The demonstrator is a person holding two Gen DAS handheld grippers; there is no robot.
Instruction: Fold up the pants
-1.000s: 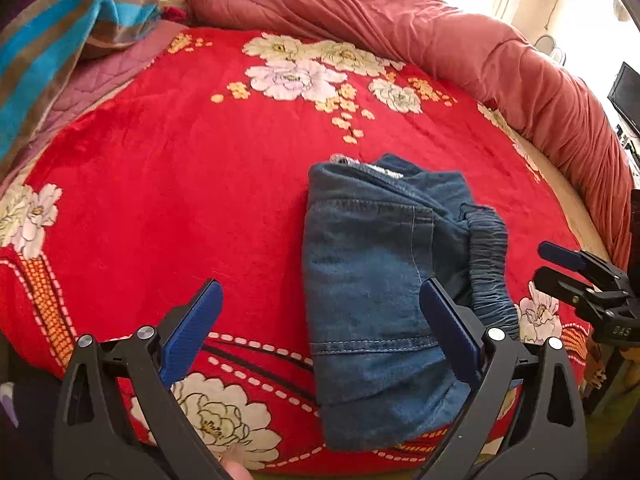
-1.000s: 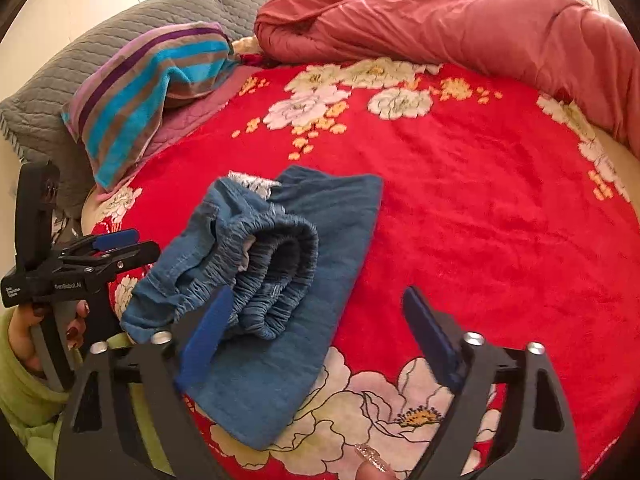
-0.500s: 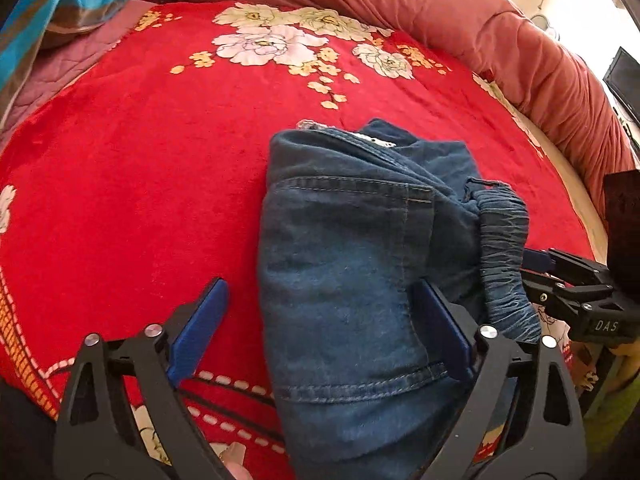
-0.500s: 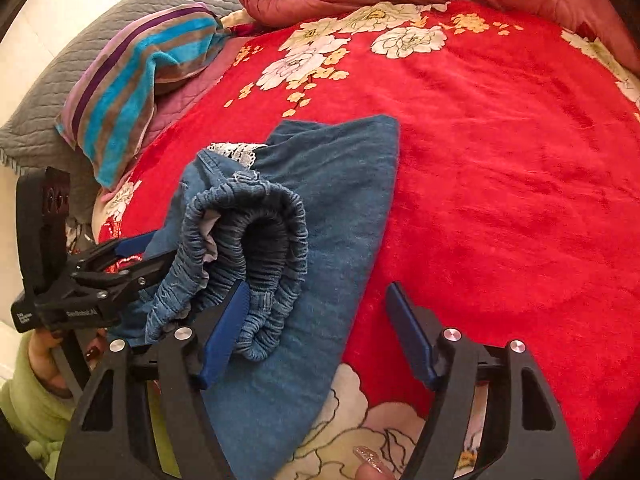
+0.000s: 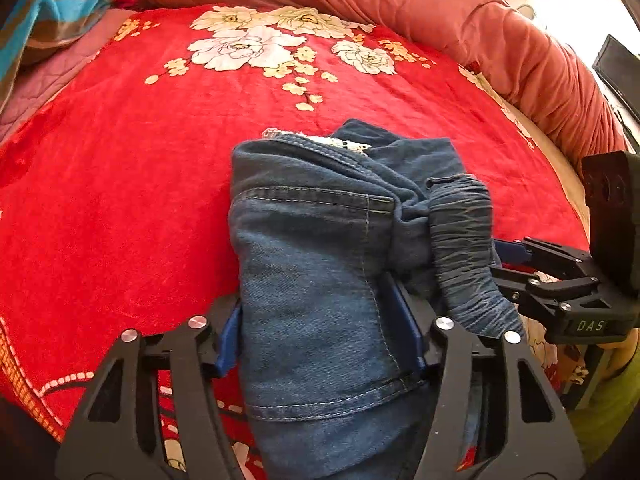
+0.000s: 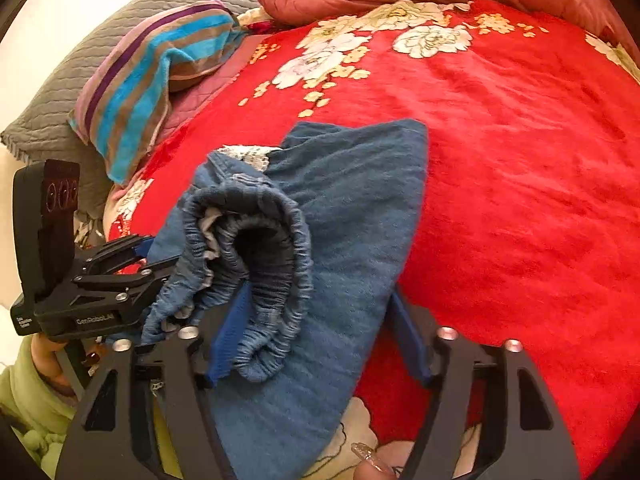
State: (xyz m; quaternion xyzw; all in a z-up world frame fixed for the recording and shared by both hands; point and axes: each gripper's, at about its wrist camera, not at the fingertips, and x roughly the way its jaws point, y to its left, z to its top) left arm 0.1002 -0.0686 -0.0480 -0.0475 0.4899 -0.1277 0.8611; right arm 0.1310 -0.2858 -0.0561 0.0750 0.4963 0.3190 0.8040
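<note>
Folded blue denim pants (image 5: 316,264) lie on the red floral blanket (image 5: 120,184). My left gripper (image 5: 320,326) straddles the folded bundle's near end, its blue pads pressed on both sides of the denim. My right gripper (image 6: 316,332) straddles the other end beside the gathered elastic waistband (image 6: 276,248), pads against the fabric. The pants show in the right wrist view (image 6: 352,200) too. Each gripper appears in the other's view, the right one (image 5: 560,280) and the left one (image 6: 100,280), both touching the bundle.
A rolled salmon-pink duvet (image 5: 440,12) runs along the far and right side of the bed. A striped pillow (image 6: 152,68) and a grey quilted pillow (image 6: 60,92) lie at the head. The bed edge is near me.
Both grippers moved forward onto the folded pants and narrowed their jaws around the bundle's two ends. The waistband end has bunched and lifted slightly.
</note>
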